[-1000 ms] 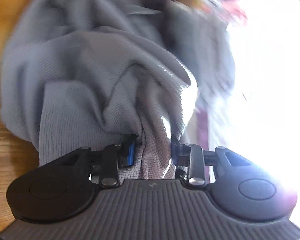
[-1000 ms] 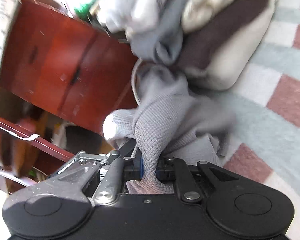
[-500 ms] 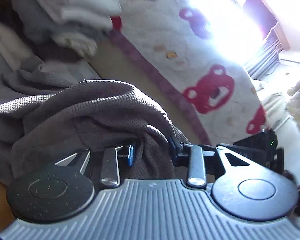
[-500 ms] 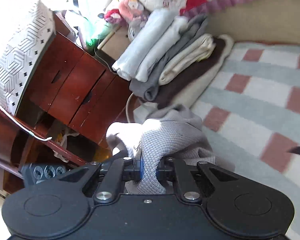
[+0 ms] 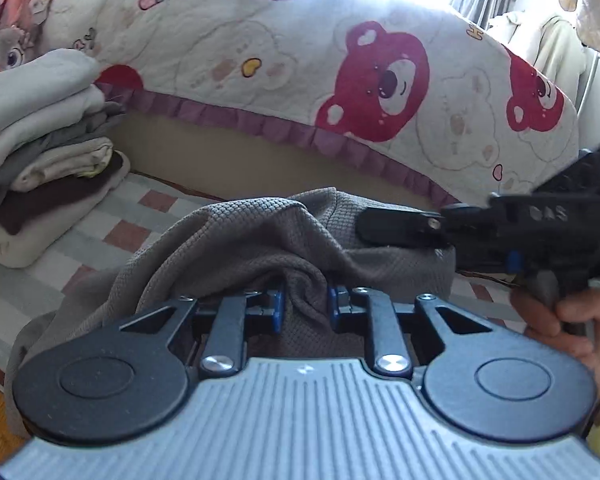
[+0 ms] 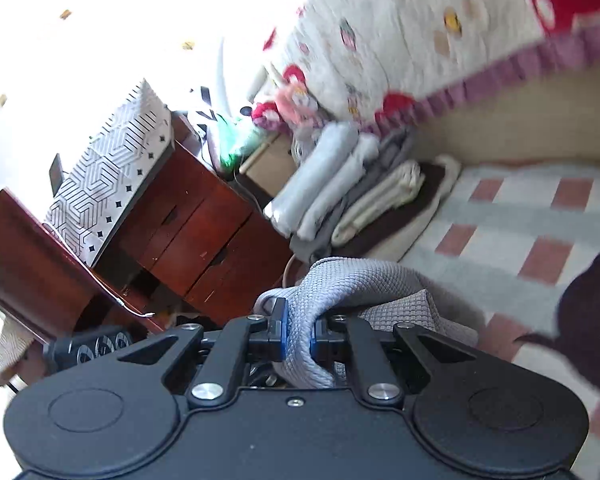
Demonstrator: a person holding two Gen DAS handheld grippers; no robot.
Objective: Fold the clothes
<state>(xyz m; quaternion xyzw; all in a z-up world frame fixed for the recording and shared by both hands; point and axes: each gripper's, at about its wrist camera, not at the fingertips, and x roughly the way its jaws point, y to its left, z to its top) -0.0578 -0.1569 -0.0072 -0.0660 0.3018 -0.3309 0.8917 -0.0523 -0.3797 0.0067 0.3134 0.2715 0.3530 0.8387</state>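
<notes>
A grey waffle-knit garment [image 5: 260, 248] hangs bunched between both grippers above the checked mat [image 5: 152, 204]. My left gripper [image 5: 303, 308] is shut on a fold of it. My right gripper [image 6: 298, 326] is shut on another edge of the same garment [image 6: 352, 280]; the right gripper also shows at the right of the left wrist view [image 5: 400, 226], pressed on the cloth, held by a hand. Most of the garment's shape is hidden in folds.
A stack of folded clothes [image 5: 40, 128] sits on the mat at the left, also in the right wrist view [image 6: 352, 200]. A bear-print quilt [image 5: 340, 60] covers the bed behind. A dark red wooden cabinet [image 6: 196, 240] with a patterned box [image 6: 108, 168] stands beside the stack.
Both grippers have lifted the grey garment off the wooden floor and swung up toward the bed. The views now face the quilt and the folded stack. Both grips stay shut.
</notes>
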